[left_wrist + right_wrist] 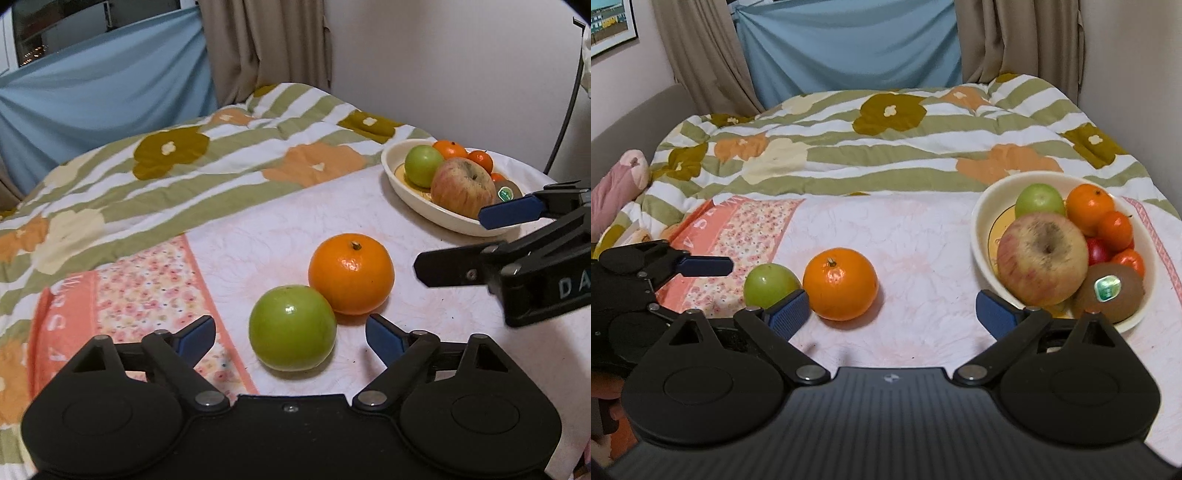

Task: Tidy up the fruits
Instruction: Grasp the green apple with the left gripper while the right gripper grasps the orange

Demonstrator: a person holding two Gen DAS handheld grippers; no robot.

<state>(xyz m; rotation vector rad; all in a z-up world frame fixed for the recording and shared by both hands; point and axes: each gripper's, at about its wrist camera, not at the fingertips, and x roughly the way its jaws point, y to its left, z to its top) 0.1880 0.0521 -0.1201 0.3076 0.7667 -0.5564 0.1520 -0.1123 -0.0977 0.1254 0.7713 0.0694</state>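
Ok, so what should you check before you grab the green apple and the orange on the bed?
1. Left tool open: ok.
2. Green apple between its fingers, not yet pressed: ok.
3. Right tool open: ok.
4. Orange centred in right tool: not ok, it sits beside the left finger.
5. Apple and orange apart: not ok, they look to touch.
6. Room in the bowl: cannot tell, already crowded.

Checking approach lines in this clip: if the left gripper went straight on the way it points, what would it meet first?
Most likely the green apple: it sits between the open fingers of the left gripper, just ahead, untouched. The orange lies right behind it.
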